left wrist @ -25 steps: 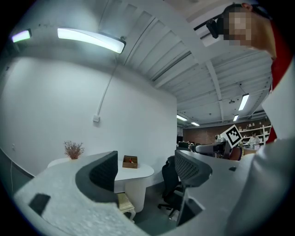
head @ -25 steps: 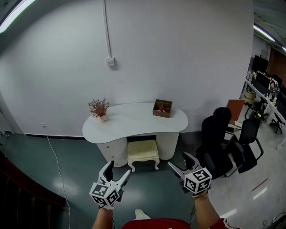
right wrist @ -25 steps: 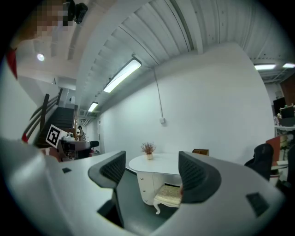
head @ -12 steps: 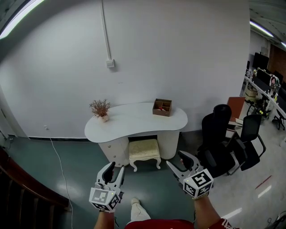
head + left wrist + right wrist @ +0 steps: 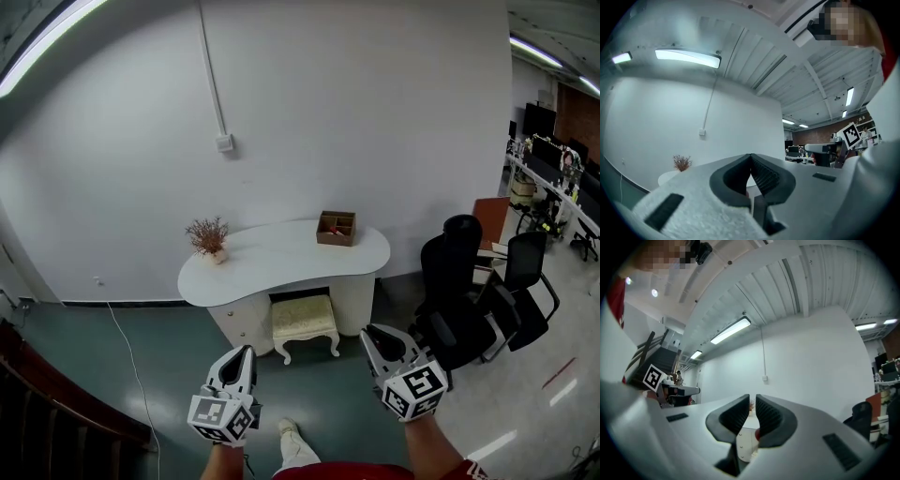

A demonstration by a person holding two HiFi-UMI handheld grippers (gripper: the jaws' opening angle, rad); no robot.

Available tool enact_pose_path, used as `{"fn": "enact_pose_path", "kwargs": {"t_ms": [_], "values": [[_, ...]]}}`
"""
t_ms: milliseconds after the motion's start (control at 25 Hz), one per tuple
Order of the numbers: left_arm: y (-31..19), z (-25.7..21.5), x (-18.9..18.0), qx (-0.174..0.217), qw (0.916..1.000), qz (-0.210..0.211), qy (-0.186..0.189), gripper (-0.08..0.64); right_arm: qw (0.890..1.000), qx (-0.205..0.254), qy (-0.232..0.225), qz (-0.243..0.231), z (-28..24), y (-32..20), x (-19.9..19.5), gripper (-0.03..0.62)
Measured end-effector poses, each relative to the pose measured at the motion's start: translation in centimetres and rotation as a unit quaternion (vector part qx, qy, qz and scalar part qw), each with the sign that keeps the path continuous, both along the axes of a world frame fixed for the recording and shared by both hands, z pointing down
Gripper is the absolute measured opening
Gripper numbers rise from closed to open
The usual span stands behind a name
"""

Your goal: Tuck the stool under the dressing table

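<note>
stool (image 5: 303, 319) stands well ahead of left gripper (image 5: 242, 353).

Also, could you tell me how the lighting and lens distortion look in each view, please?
Head view: even light, the dressing table sharp, the wide lens bows the ceiling light strip. Left gripper view: strong fisheye with dark corners, a bright ceiling lamp, the close, just-closed left tool soft. Right gripper view: same fisheye and dark rim.

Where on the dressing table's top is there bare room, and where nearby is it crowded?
The table top is bare between the dried plant at its left end and the wooden box toward its right. The floor to its left lies open; black office chairs crowd its right side.
</note>
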State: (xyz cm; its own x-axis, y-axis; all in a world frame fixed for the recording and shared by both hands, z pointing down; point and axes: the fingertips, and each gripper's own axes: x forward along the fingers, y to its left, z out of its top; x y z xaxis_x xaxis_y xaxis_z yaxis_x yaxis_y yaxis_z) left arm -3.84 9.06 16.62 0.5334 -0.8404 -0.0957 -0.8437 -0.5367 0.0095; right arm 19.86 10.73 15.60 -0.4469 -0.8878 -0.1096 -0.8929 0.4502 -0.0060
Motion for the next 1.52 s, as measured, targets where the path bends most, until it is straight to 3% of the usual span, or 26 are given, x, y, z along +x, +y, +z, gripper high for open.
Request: {"fn": "enact_pose_path", "kwargs": {"t_ms": [320,640,1520], "values": [[1.9,0.0,1.7,0.004,0.9994,0.033,-0.005,0.0,1.0,-0.002,-0.008,0.002,0.2,1.3,0.6,0.017],[2.9,-0.5,1.3,0.013,0.9995,0.027,0.012,0.0,1.0,-0.003,-0.006,-0.005,0.2,2.1,-0.2,0.008],[3.7,-0.9,1.8,0.028,0.9993,0.022,0.011,0.0,1.0,0.01,0.013,0.001,-0.8,3.3,0.1,0.005]]}}
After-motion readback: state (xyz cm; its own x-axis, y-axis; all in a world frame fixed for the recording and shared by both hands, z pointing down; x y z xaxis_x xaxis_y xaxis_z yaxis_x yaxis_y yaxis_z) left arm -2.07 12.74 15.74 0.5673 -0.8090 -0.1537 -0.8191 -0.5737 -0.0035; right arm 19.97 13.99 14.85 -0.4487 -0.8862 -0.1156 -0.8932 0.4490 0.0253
